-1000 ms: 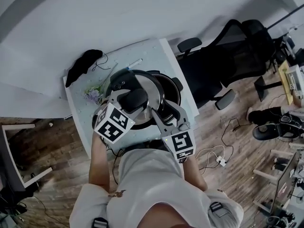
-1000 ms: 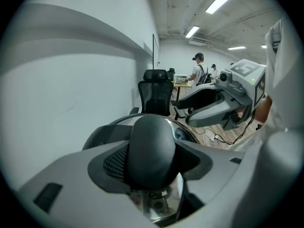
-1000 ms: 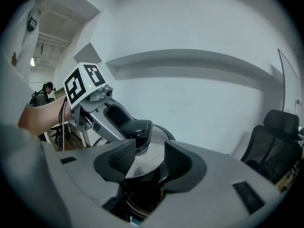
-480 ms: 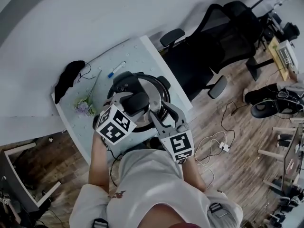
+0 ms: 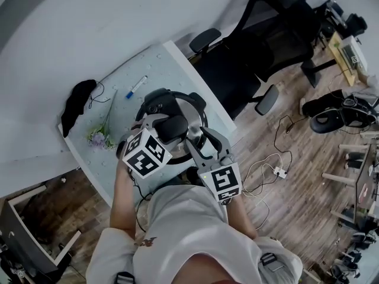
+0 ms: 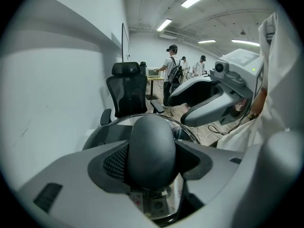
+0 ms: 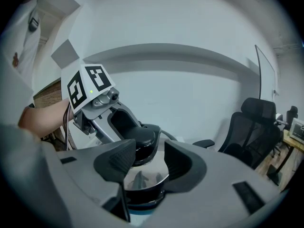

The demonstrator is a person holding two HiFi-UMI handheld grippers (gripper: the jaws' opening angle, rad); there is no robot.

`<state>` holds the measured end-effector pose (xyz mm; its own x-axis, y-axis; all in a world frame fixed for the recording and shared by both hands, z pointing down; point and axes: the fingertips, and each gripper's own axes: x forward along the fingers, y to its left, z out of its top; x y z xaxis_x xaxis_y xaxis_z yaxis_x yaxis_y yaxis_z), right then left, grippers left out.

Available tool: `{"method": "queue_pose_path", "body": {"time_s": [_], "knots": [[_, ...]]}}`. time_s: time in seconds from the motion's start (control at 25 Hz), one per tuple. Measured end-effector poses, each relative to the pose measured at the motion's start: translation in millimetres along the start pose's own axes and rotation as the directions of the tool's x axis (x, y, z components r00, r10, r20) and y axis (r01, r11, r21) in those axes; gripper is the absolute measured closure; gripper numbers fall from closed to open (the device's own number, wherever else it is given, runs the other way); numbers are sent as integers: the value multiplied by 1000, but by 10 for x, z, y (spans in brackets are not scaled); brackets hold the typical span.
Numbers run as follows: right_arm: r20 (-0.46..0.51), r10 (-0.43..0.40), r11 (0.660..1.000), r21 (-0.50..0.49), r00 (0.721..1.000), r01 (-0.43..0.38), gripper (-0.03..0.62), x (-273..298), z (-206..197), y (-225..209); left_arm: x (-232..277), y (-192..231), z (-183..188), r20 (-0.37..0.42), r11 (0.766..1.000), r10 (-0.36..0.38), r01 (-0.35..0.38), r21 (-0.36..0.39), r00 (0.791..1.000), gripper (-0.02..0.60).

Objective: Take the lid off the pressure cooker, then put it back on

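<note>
Forearms come up from 6 o'clock in the head view, each ending in a marker cube, and both tools meet over the cooker on the table [image 5: 148, 70].

The left gripper [image 5: 161, 126] is pinching the lid's black knob [image 5: 173, 127]. In its own view the 2 pads press on either side of that dome, with no gap showing. From its cube, the knob lies toward 1 o'clock.

The right gripper [image 5: 199, 137] is spread and holds nothing. In its own view the steel lid [image 7: 140, 177] and the black pot [image 7: 144, 194] show through the gap between its pads. It stands just beside the lid's near edge, at about 4 o'clock from the knob, so the knob lies toward 10 o'clock from it.

The lid lies level over the pot, with its steel face [image 5: 190, 114] centred on it. We cannot tell whether it is fully seated or hangs just above the rim.

We judge that the coming move turns on the left gripper alone, because it has the only hold. That hold is at the lid's centre, so the lid should travel straight along the knob's upright axis. The right gripper is near enough to steady the rim or pot.

Farther out on the table, a pen [image 5: 135, 87] lies at 11 o'clock from the cooker. Some flowers [image 5: 98, 138] lie at 9 o'clock, and a black cloth [image 5: 76, 102] lies at 10 o'clock by the far corner. A chair [image 5: 237, 58] stands off the table at 2 o'clock.
</note>
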<state>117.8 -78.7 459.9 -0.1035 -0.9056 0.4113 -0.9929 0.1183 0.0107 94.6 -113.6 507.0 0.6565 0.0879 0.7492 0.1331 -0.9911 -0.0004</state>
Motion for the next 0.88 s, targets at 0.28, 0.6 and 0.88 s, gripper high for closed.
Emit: {"method": "queue_pose_path", "body": {"time_s": [0.28, 0.6, 0.88], "knots": [[-14, -11, 1000, 10, 1000, 12, 402, 32, -41, -40, 154, 24, -45, -29, 1000, -27, 27, 7, 999, 307], [-21, 0, 1000, 10, 1000, 0, 402, 61, -54, -41, 196, 3, -52, -36, 998, -53, 54, 19, 998, 307], [-17, 20, 1000, -3, 1000, -20, 402, 108, -32, -1, 285, 6, -111, -58, 995, -86, 89, 55, 995, 307]]}}
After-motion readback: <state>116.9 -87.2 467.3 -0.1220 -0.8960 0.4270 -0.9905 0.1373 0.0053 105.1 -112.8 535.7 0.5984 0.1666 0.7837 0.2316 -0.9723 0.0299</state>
